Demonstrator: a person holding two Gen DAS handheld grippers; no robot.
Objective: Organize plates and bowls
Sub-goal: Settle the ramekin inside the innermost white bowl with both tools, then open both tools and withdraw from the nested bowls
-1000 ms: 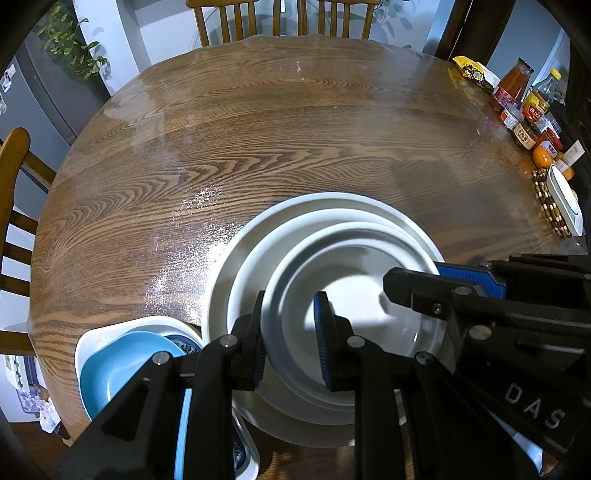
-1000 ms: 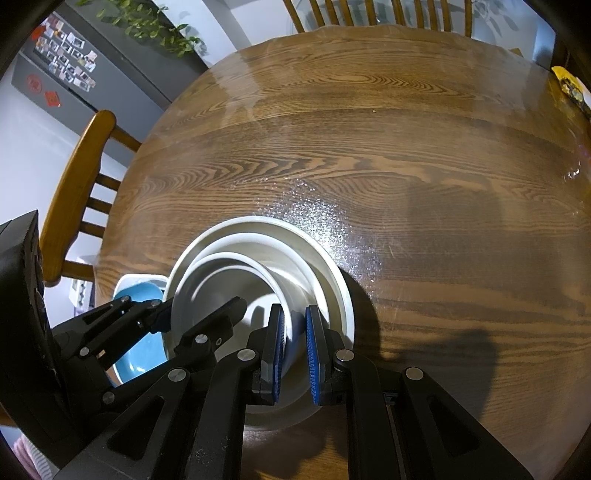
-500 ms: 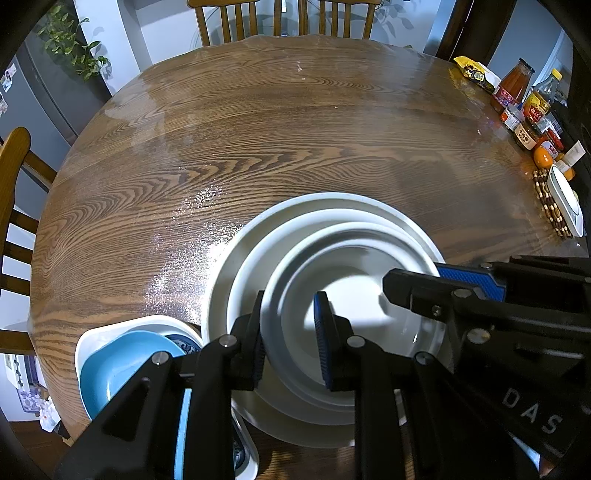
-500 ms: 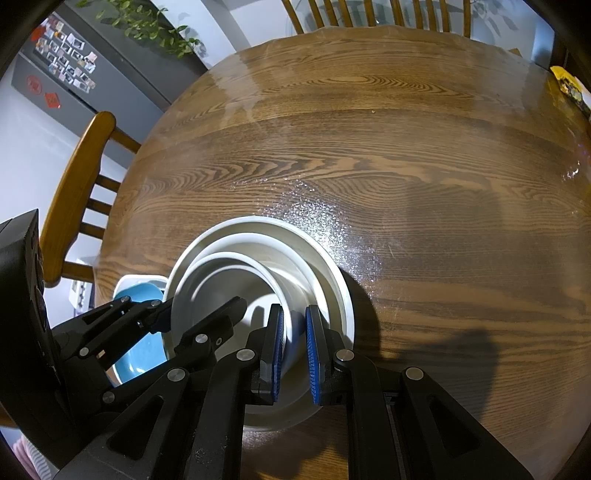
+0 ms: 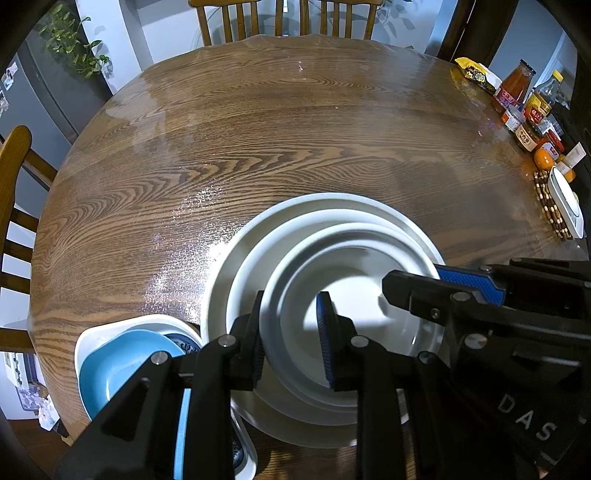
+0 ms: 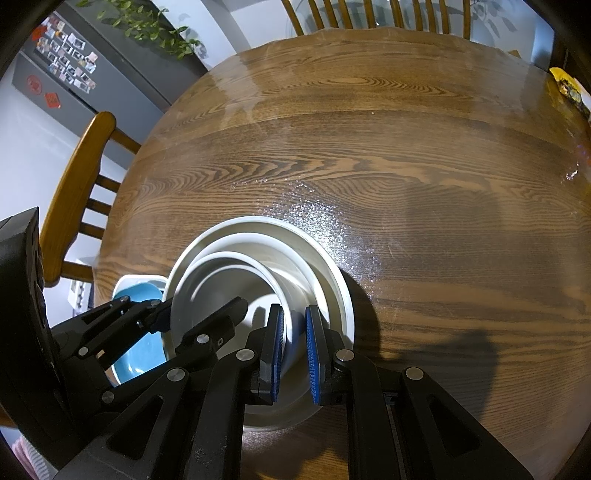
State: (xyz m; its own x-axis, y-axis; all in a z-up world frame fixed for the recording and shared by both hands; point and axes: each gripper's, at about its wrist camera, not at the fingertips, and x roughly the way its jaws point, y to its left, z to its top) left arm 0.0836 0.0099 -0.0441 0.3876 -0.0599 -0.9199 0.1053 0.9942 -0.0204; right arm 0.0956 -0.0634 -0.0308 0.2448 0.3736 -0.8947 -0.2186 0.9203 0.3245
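A stack of nested white plates [image 5: 236, 273] sits on the round wooden table near its front edge, with a smaller white bowl [image 5: 351, 280] on top. My left gripper [image 5: 290, 338] straddles the bowl's left rim, jaws closed around it. My right gripper [image 6: 293, 350] straddles the bowl's right rim [image 6: 291, 325], jaws close on it. The stack also shows in the right wrist view [image 6: 332, 280]. A blue bowl [image 5: 110, 365] rests in a white dish [image 5: 96, 332] to the left of the stack.
Sauce bottles and jars [image 5: 524, 107], an orange [image 5: 543, 158] and a white box on a beaded mat [image 5: 565, 203] line the table's right edge. Wooden chairs stand at the back [image 5: 284, 18] and left [image 6: 74, 184].
Nothing has visibly moved. Both grippers stay at the bowl's rim, the left jaws perhaps slightly wider.
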